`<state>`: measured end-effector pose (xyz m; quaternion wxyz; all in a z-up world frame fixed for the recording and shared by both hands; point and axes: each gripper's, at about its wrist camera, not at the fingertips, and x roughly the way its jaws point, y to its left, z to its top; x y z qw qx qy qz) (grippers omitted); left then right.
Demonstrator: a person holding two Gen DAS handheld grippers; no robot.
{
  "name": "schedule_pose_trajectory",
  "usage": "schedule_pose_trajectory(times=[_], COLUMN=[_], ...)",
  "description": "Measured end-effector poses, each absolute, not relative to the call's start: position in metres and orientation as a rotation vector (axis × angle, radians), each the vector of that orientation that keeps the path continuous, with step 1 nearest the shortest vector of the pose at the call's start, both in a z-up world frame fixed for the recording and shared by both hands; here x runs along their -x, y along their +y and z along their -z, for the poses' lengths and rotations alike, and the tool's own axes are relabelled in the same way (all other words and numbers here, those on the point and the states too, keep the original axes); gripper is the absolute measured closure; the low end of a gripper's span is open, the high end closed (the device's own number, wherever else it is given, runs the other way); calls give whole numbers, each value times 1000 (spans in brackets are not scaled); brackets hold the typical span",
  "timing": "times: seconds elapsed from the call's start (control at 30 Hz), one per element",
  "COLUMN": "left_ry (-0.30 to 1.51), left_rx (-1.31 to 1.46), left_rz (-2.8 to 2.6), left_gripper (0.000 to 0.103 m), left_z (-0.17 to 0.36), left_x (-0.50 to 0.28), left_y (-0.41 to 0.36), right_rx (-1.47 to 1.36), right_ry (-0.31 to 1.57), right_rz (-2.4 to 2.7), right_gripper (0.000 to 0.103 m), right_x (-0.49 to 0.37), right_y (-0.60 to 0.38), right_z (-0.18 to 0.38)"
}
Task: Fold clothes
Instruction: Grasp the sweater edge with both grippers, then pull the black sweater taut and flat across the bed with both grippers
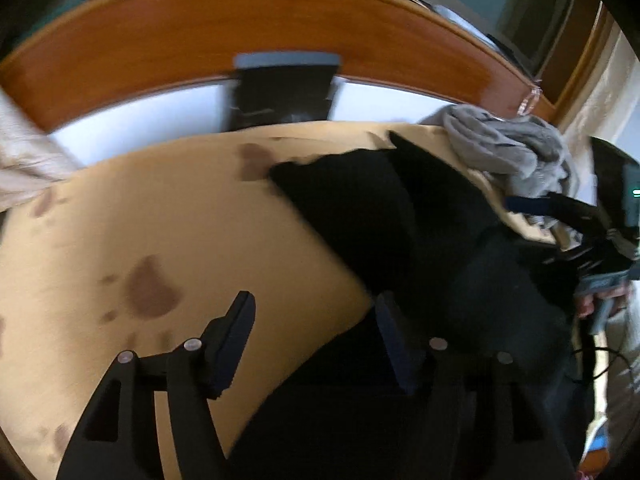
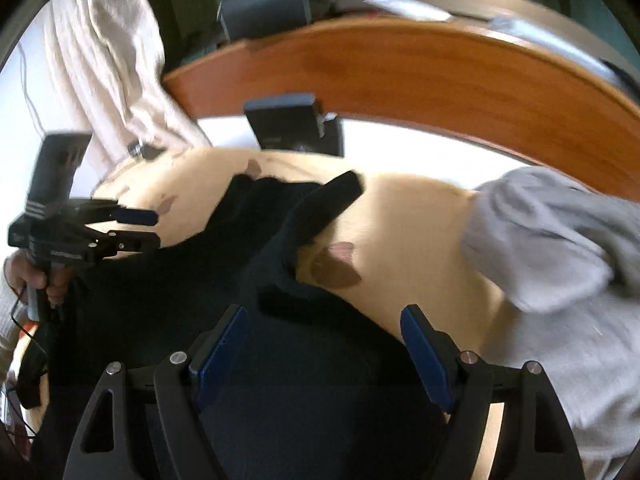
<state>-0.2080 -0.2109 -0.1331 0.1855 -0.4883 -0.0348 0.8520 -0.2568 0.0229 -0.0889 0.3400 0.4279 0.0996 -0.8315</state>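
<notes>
Left edge of the bed: a cream curtain (image 2: 108, 64) hangs down to the tan bedspread (image 1: 168, 216), which carries brown blotches. Just beside it the left gripper (image 2: 148, 228), held in a person's hand (image 2: 36, 276), hovers over the spread with its jaws apart and nothing between them; from its own camera the left gripper (image 1: 316, 340) shows one finger over bare spread, the other over dark cloth.

Centre: the black garment (image 2: 224, 280) lies crumpled across the spread, a sleeve end (image 2: 340, 192) poking up toward the headboard. A dark boxy device (image 2: 292, 128) stands behind it against the wooden headboard (image 2: 400, 76), on the white strip of bedding there.

Near centre-right: the right gripper (image 2: 328, 356) is spread wide above the garment's near edge, gripping nothing.

Right: a grey garment (image 2: 560, 264) is heaped on the spread, close beside the right finger, crowding that side.
</notes>
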Motion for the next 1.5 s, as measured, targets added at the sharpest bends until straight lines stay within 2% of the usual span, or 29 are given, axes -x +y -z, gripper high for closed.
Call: schedule_pose_trajectory(times=[0.07,0.1,0.13,0.17,0.2,0.27,0.33,0.57,0.73,0.8,0.87,0.93,0.97,1.0,1.03,1.07,1.1,1.3,1.4,1.5], left_ry=[-63,-29,19,28,22,28,83,247,333,347,367,366,343,320,292,254,222,-15,-154,-212], left_rx=[1388,1405,1393,1385,1383,1382,1363,1244,1286,1287,1283,1287,1301,1315,1326,1328,1326,1275,1282,1303], left_rz=[-2351,-2330,-2337,-2321,-2293,-2299,-2353,-2570,-2572,-2573,-2573,-2575,-2566,-2557,-2554,-2563,-2570,-2592,-2526,-2468], left_gripper=[37,50,55,63,82,85,88,90,90,86,74,58,54,46,43,41,38,23,23,23], left_z=[140,145,146,147,147,146,143,134,149,150,152,152,151,150,148,142,136,96,85,82], left_x=[214,217,217,218,218,220,221,237,251,252,251,250,250,249,247,243,237,180,134,85], left_y=[-197,-189,-181,-176,-172,-167,-161,-140,-124,-125,-126,-132,-137,-141,-146,-154,-161,-206,-225,-243], right_rx=[-1123,-1126,-1132,-1132,-1123,-1104,-1090,-956,-1110,-1159,-1162,-1183,-1182,-1175,-1156,-1137,-1117,-948,-918,-907], right_ry=[321,343,340,334,320,315,318,353,386,369,329,306,309,313,316,319,322,168,150,158], right_rz=[2165,2166,2156,2147,2139,2140,2184,2465,2486,2474,2468,2432,2430,2438,2464,2490,2515,2551,2478,2387], right_gripper=[22,29,41,76,81,90,92,96,96,96,96,95,89,73,62,39,28,28,28,28], right_x=[263,266,267,268,266,262,259,256,273,275,277,278,277,275,270,264,259,193,150,91], right_y=[10,6,4,4,5,6,8,16,21,24,28,31,33,36,40,44,48,94,108,123], right_z=[100,105,110,113,114,114,110,74,105,118,117,117,116,113,108,103,98,48,35,31])
